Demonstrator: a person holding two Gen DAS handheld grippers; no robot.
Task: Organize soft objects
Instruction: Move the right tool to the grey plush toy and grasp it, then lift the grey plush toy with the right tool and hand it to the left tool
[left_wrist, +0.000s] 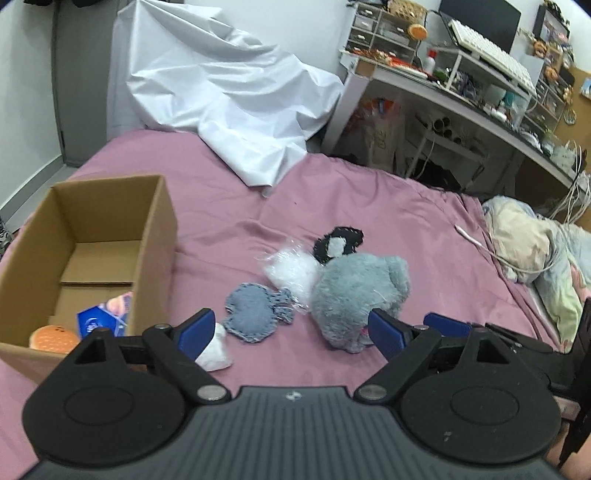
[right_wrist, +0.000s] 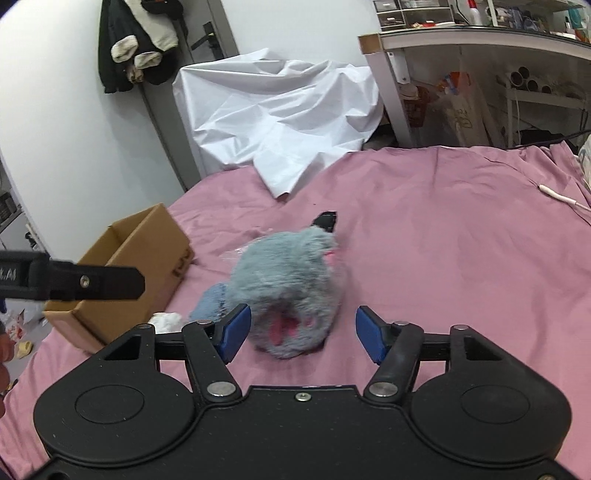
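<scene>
So both grippers are down low over the pink bedsheet (left_wrist: 369, 206), aimed at the little pile of soft stuff in the middle of the bed. The right gripper (right_wrist: 302, 330) has its blue pads on either side of the grey plush toy (right_wrist: 291, 288), jaws at a medium gap. The left pad looks right at the fur and the right pad stands clear of it, so nothing's actually clamped. The left gripper (left_wrist: 291, 332) is spread wide with nothing in it; a small white soft piece (left_wrist: 216, 352) sits just by its left finger and the same grey plush (left_wrist: 360, 291) is right by its right finger. Between those, flat on the sheet, is a denim-blue stitched patch (left_wrist: 255, 312), then a clear bag of white stuffing (left_wrist: 291, 271) touching the plush, and a black-and-white felt piece (left_wrist: 338, 242) behind it. The cardboard box (left_wrist: 122, 236) is off to the left, open on top, already holding a burger-shaped squishy (left_wrist: 51, 338) and a blue packet (left_wrist: 101, 319) (print too blurry to read). Crumpled white sheet (left_wrist: 229, 92) at the far end of the bed.
</scene>
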